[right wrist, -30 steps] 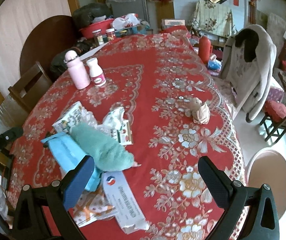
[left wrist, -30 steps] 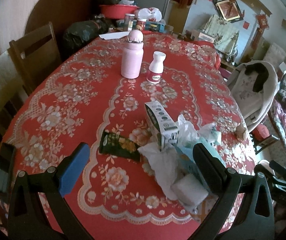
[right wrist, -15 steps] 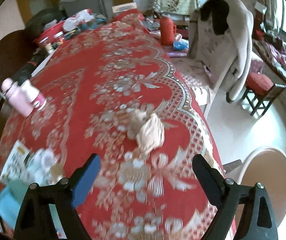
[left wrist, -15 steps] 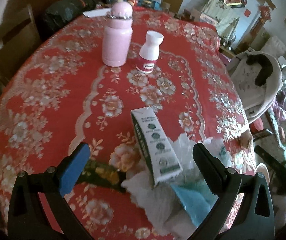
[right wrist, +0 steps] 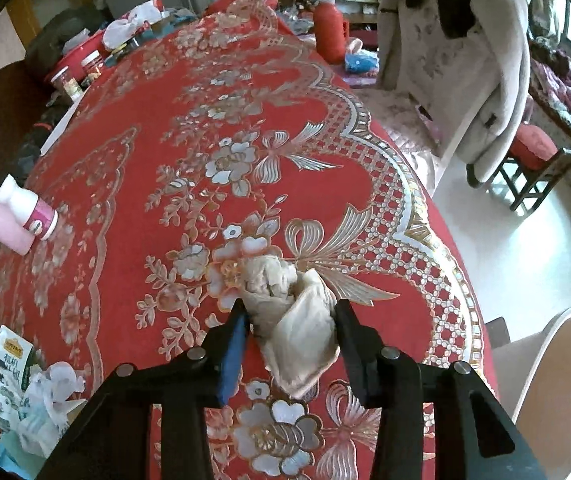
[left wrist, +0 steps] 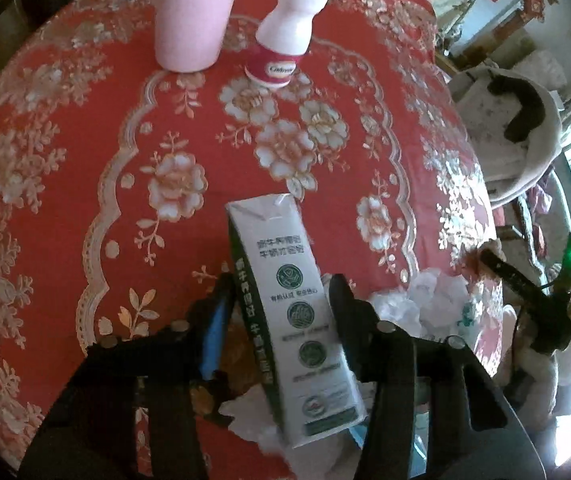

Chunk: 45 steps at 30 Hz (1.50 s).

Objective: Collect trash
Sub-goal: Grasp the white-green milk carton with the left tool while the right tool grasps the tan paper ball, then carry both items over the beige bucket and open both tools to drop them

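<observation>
Trash on the red flowered bench (right wrist: pixel 213 92) sits in both tools. The left tool (left wrist: pixel 281 300) points steeply down at the cloth, and its jaws, which have just been closing, stand on either side of a white and green carton (left wrist: pixel 289 312); the blue pad on the left and the black finger on the right both meet the carton's sides, so the tool holds it. The carton lies tilted, its folded top pointing away toward the middle of the bench, its lower end over a heap of white crumpled wrappers (left wrist: pixel 425 304). Beyond it stand a pink bottle (left wrist: pixel 193 12) and a small white bottle with a red label (left wrist: pixel 285 36), close together and upright.

The right tool (right wrist: pixel 291 312) is also angled steeply down, near the bench's lace-patterned edge. Its jaws have just been closing too and now stand narrow, pressed on a crumpled beige tissue (right wrist: pixel 293 312) that bulges out above and below the fingers. Far to the left in this view lie the other wrappers (right wrist: pixel 45 392), well apart from the tissue. Past the bench edge, a chair draped with a pale coat (right wrist: pixel 461 64) stands on the light floor.
</observation>
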{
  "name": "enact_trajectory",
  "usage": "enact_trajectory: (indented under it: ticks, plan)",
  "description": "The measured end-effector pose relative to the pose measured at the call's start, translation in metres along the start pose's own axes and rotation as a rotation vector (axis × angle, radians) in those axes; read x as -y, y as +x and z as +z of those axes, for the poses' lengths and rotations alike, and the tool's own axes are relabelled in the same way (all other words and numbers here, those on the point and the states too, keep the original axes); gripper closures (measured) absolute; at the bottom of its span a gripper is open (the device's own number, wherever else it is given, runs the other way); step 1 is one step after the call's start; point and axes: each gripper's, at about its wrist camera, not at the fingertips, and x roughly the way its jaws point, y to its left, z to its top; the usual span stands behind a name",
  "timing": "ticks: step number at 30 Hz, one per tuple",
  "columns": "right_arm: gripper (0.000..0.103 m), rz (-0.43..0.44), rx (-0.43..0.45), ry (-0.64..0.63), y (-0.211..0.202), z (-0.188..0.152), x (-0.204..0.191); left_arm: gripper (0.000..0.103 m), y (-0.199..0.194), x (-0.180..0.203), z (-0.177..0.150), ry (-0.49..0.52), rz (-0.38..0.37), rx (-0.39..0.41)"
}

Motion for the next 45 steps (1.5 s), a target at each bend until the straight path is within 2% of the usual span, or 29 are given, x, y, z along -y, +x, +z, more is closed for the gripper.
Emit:
enact_trajectory:
  ticks: [3, 7, 10, 15, 21, 27, 34, 42, 43, 45]
  plan:
    - [0.071, 0.046, 0.008, 0.016, -0.01, -0.001, 0.001, 0.062, -0.009, 0.001, 0.0, 0.015, -0.003, 0.017]
    - [0.071, 0.13, 0.03, 0.036, -0.03, -0.009, 0.001, 0.062, -0.036, 0.006, 0.004, 0.023, 0.002, 0.084]
    - [0.071, 0.182, 0.036, 0.029, -0.044, -0.017, 0.001, 0.062, -0.061, 0.018, 0.004, 0.045, -0.001, 0.139]
    - [0.072, 0.244, 0.054, 0.01, -0.071, -0.034, 0.009, 0.062, -0.094, 0.049, -0.009, 0.063, -0.044, 0.179]
    - [0.072, 0.197, 0.074, 0.018, -0.104, -0.053, 0.054, 0.062, -0.103, 0.117, -0.034, 0.12, -0.129, 0.171]
    - [0.072, 0.094, 0.068, 0.099, -0.127, -0.078, 0.14, 0.062, -0.093, 0.203, -0.073, 0.225, -0.218, 0.133]
    - [0.072, -0.01, 0.019, 0.19, -0.133, -0.11, 0.232, 0.062, -0.048, 0.309, -0.122, 0.341, -0.284, 0.038]
    - [0.071, -0.043, -0.018, 0.242, -0.133, -0.131, 0.282, 0.062, 0.008, 0.387, -0.165, 0.41, -0.32, -0.024]
    - [0.069, -0.044, -0.019, 0.252, -0.133, -0.132, 0.287, 0.062, 0.016, 0.393, -0.169, 0.41, -0.327, -0.032]
    - [0.056, -0.05, -0.012, 0.268, -0.135, -0.135, 0.294, 0.061, 0.028, 0.402, -0.176, 0.396, -0.362, -0.049]
